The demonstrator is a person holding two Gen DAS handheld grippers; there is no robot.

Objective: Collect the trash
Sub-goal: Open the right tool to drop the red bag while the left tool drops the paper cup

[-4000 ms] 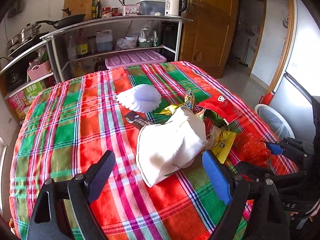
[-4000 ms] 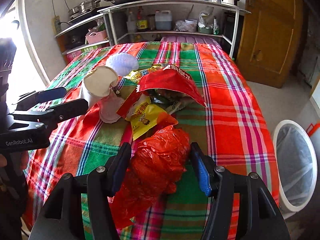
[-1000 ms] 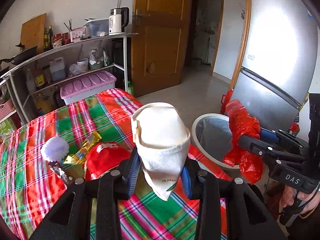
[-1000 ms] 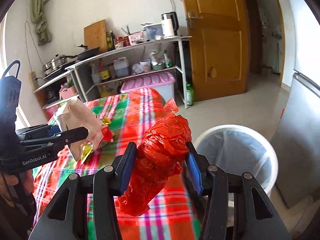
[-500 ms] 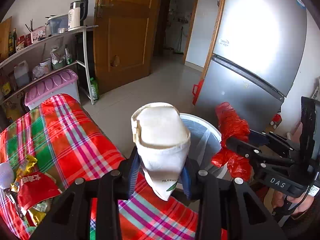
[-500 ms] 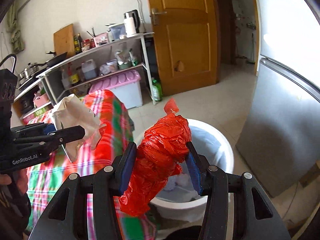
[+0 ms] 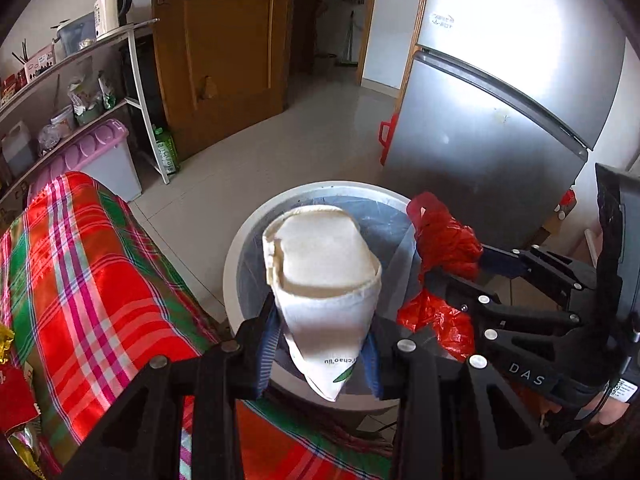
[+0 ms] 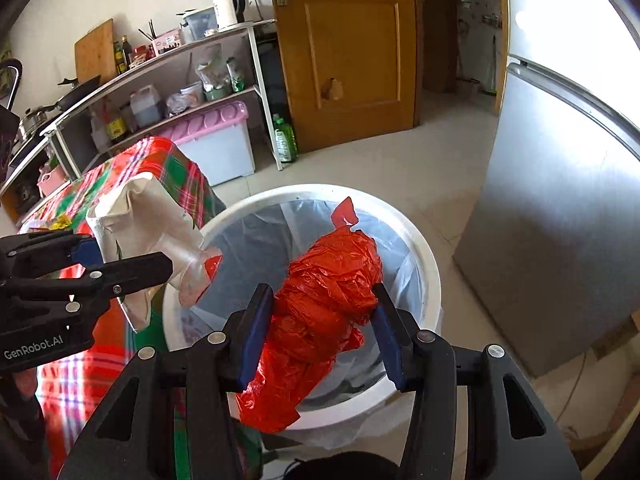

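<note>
Plaid table [image 7: 88, 280]: at the far left, covered in a red, green and white check cloth; its edge sits just beside the bin.
Snack wrappers [image 7: 12, 384]: only the left wrist view shows these, red and gold, lying on the cloth at the frame's left edge.
Left gripper [image 7: 322, 354]: clamped on a crumpled white paper bag [image 7: 326, 280], its blue pads pressing both sides, held above the bin's near rim.
White paper bag, other view: the right wrist view shows its side [image 8: 148, 224], creased, with a clear torn flap hanging toward the bin.
Trash bin [image 8: 430, 264]: round, white, lined with a clear bag, standing on the pale tiled floor between table and fridge.
Right gripper [image 8: 324, 336]: closed on a bunched red plastic bag [image 8: 332, 300], held over the bin's open mouth.
Fridge [image 7: 500, 120]: silver, at the right, behind the bin.
Shelf rack [image 8: 168, 80]: the right wrist view shows more of it, with a kettle, bottles and a cutting board.
</note>
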